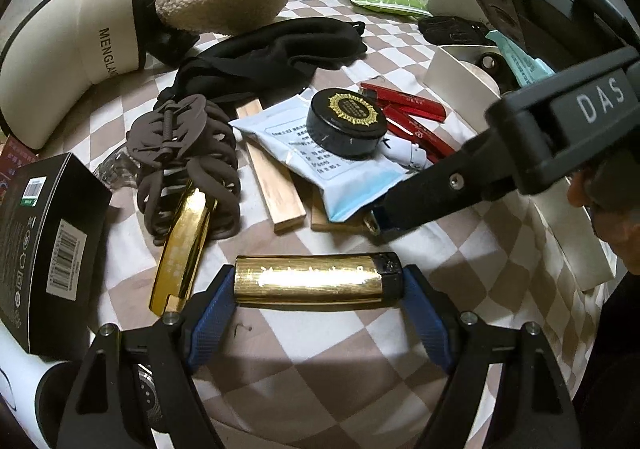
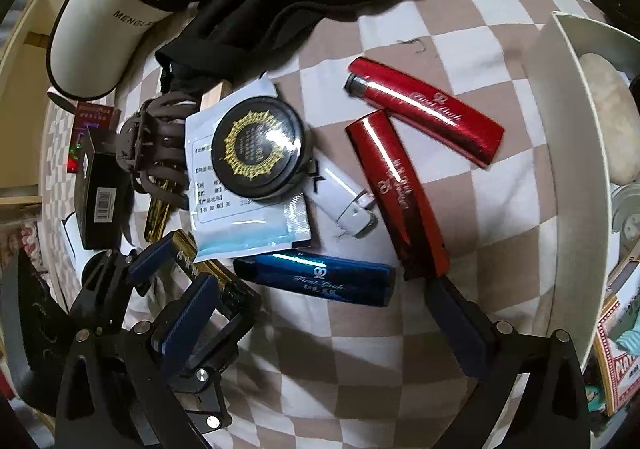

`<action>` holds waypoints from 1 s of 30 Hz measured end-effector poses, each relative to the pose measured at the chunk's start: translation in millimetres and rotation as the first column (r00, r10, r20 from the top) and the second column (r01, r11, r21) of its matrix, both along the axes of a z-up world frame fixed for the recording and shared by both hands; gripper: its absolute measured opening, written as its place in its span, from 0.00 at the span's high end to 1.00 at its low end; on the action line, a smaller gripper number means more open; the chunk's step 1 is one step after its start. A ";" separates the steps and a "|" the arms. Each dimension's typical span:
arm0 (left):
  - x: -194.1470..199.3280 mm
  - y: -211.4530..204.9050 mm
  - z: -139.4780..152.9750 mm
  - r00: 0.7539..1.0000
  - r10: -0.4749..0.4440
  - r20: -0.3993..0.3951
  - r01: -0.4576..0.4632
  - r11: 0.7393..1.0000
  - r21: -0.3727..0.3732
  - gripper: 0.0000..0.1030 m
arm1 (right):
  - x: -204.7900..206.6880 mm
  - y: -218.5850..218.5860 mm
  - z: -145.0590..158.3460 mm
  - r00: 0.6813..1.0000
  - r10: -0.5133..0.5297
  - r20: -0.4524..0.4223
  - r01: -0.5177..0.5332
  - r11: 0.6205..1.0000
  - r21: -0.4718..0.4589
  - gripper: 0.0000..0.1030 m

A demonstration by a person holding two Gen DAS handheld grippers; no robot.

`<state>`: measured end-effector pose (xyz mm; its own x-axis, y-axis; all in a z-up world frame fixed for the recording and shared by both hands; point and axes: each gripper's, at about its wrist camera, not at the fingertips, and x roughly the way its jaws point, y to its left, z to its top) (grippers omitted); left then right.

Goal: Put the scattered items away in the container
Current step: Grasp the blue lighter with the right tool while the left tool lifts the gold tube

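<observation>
A: Right, what has the left claw got?

B: It is clenched on a gold lighter, one blue pad pressed to each end, with the lighter lying crosswise between them just above the checked cloth.

A: And the right claw?

B: Its fingers are spread wide and grip nothing. A blue lighter lies on the cloth between its fingertips, slightly ahead. Its right finger touches the near end of a red lighter.

A: What else lies ahead of that claw?

B: A second red lighter further out, a white lighter beside the first red one, and a round black tin sitting on a wrapped face mask.

A: Where is the container?

B: The white box stands to the right of the right claw, with some things already inside.

A: And left of the left claw?

B: A second gold lighter leans under a brown hair clip, with a black carton further left.
</observation>
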<state>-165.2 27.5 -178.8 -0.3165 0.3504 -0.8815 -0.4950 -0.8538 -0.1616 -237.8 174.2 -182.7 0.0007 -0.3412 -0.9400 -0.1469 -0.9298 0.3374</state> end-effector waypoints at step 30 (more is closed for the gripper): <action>13.1 -4.3 19.2 0.999 -0.029 -0.034 0.030 0.999 0.015 0.20 | -23.4 -31.7 10.2 0.992 0.110 -0.054 -0.105 0.990 0.098 0.19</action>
